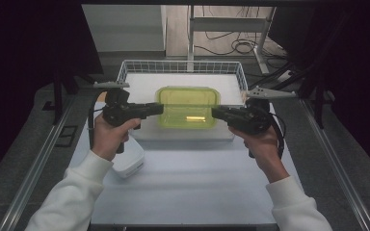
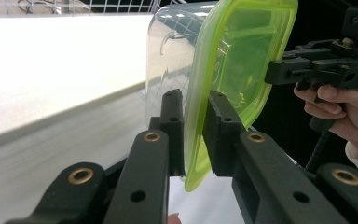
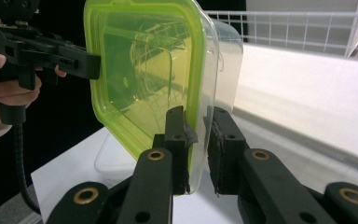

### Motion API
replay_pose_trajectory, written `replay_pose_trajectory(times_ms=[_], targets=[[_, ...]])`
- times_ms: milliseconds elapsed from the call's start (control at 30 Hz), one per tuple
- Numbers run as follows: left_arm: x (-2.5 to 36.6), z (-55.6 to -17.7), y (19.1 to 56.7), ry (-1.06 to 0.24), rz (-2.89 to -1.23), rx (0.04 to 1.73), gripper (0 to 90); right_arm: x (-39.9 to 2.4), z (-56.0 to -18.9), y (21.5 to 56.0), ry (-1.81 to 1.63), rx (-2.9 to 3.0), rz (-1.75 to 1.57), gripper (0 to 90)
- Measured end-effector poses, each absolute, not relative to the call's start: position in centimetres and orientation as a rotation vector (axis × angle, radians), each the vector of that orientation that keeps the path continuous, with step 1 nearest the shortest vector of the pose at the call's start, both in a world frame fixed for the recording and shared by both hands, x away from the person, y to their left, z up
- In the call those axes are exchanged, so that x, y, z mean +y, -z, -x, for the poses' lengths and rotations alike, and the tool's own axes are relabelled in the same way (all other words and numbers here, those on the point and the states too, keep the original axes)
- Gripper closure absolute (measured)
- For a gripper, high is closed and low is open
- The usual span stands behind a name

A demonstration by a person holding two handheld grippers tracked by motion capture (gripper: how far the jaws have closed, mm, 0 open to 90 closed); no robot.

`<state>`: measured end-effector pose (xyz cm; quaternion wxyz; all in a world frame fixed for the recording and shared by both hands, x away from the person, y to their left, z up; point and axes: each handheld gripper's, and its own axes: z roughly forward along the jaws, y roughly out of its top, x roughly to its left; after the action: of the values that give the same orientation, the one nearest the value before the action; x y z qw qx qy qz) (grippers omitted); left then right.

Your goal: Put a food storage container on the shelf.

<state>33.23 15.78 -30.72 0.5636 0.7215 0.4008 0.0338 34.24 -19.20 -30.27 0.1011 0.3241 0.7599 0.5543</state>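
Observation:
A clear plastic container with a lime-green lid [image 1: 188, 107] is held up between both grippers over the white slab. My left gripper [image 1: 160, 109] is shut on the lid's left rim. In the left gripper view the jaws [image 2: 196, 100] pinch the green edge [image 2: 242, 60], with the clear tub behind it. My right gripper [image 1: 214, 113] is shut on the right rim. The right gripper view shows its jaws [image 3: 198, 114] straddling the lid's edge [image 3: 140, 70]. Each gripper view shows the other gripper on the far side of the container.
A white wire basket [image 1: 125, 67] stands at the back with a thick white slab [image 1: 144, 82] in it. A small white box [image 1: 130, 161] sits under my left hand. A white sheet [image 1: 197, 183] covers the table between metal rails [image 1: 38, 163]. Cables lie on the floor behind.

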Motion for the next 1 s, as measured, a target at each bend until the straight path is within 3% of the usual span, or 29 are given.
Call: replay_pose_trajectory(times_ms=[400, 1000], targets=[[16.6, -36.8, 29.4, -0.035, -1.666, 0.971, 79.1, -18.5, -37.6, 27.6, -1.635, 2.251, -0.988, 79.2], [17.5, -43.9, 31.2, 0.083, -1.68, 1.115, 79.6, -17.2, -44.4, 29.8, -1.642, 2.284, -1.233, 79.3]])
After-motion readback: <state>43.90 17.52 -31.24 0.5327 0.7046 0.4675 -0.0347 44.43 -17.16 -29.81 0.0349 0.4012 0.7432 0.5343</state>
